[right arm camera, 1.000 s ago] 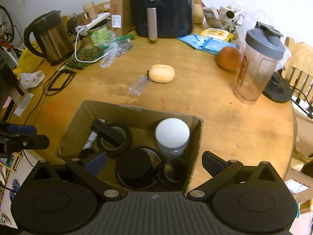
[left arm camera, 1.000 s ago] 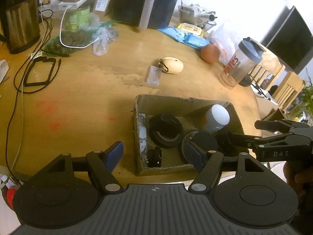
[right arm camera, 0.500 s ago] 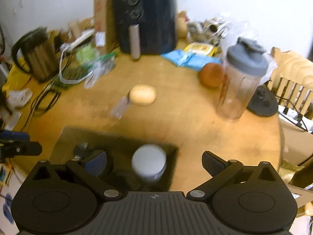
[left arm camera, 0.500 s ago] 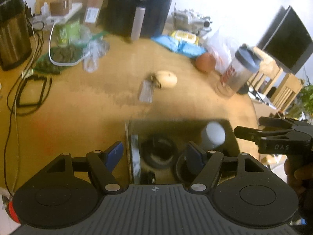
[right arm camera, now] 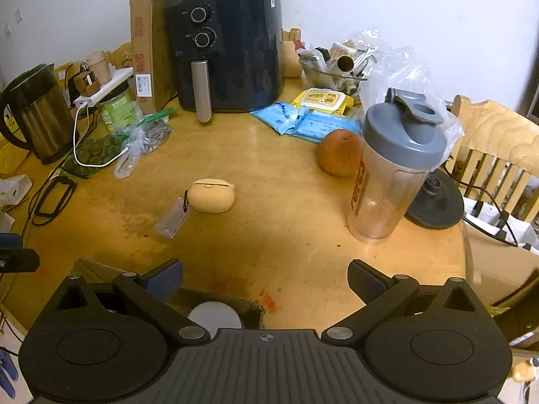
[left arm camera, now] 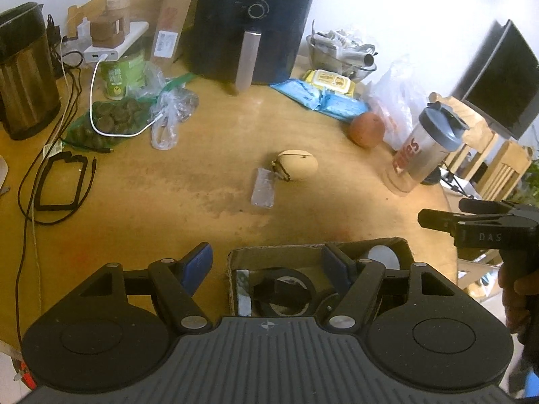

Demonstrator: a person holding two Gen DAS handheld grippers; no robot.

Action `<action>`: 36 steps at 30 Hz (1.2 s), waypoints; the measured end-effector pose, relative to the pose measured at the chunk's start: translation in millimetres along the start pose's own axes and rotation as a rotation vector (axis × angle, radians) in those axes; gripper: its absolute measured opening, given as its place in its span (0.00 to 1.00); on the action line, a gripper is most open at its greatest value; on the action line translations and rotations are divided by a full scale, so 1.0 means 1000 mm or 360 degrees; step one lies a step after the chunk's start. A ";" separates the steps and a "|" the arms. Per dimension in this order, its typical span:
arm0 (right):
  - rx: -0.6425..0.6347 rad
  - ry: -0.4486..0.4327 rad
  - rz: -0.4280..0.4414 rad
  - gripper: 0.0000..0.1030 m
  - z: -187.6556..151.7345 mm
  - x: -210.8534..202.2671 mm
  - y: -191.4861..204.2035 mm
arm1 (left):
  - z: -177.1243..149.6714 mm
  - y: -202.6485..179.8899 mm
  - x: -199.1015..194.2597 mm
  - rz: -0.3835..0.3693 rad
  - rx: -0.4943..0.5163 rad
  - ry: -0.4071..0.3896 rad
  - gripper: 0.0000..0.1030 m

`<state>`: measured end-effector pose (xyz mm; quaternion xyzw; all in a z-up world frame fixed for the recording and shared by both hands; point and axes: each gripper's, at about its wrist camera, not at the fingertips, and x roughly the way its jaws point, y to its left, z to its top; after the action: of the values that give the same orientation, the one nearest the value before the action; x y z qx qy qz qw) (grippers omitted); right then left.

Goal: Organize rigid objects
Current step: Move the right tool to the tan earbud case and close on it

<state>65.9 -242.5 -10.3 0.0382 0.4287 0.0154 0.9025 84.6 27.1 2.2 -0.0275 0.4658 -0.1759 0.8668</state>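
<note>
— Left gripper (left arm camera: 266, 262): how did it stand?
— Jaws apart, nothing between the pads, poised above the near edge of the round wooden table (left arm camera: 168, 202), over the cardboard box (left arm camera: 269, 252).

— Right gripper (right arm camera: 266, 277)?
— Likewise spread and empty, over bare tabletop just beyond the box's far right corner. A hand (left arm camera: 515, 282) gripped its handle, seen at the right of the left wrist view.

— Box contents, itemised?
— One black tape roll (left arm camera: 286, 294); one white-lidded jar (right arm camera: 214, 314) in the far right corner; one pale marbled item (left arm camera: 243, 291) upright against the left wall. Other dark pieces were hidden behind the fingers.

— Items outside the box?
— One beige earbud case (right arm camera: 211, 195) with a clear plastic tag (right arm camera: 173, 217) clipped to it, near the table's centre. One shaker bottle (right arm camera: 390, 171), grey lid, toward the right edge, an orange (right arm camera: 338, 153) just behind it.

— Far edge?
— One black air fryer (right arm camera: 229, 57); one steel kettle (right arm camera: 37, 118) at the far left; blue wipe packs (right arm camera: 303, 121).
</note>
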 end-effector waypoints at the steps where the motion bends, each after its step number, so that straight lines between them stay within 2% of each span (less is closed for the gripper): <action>1: -0.0011 0.0005 0.0000 1.00 0.002 0.002 0.000 | 0.000 0.001 0.001 0.0003 -0.0005 0.0005 0.69; 21: -0.0164 0.0112 0.0132 1.00 0.046 0.068 0.010 | -0.007 -0.002 0.011 0.0035 -0.0120 0.0065 0.69; 36: -0.0187 0.0216 0.0241 1.00 0.071 0.118 0.031 | -0.012 0.009 0.007 0.0119 -0.0241 0.0066 0.69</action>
<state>195.2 -208.6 -54.2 0.0165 0.4831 0.1112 0.8683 80.8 34.3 -12.1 -0.0720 0.4963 -0.1083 0.8584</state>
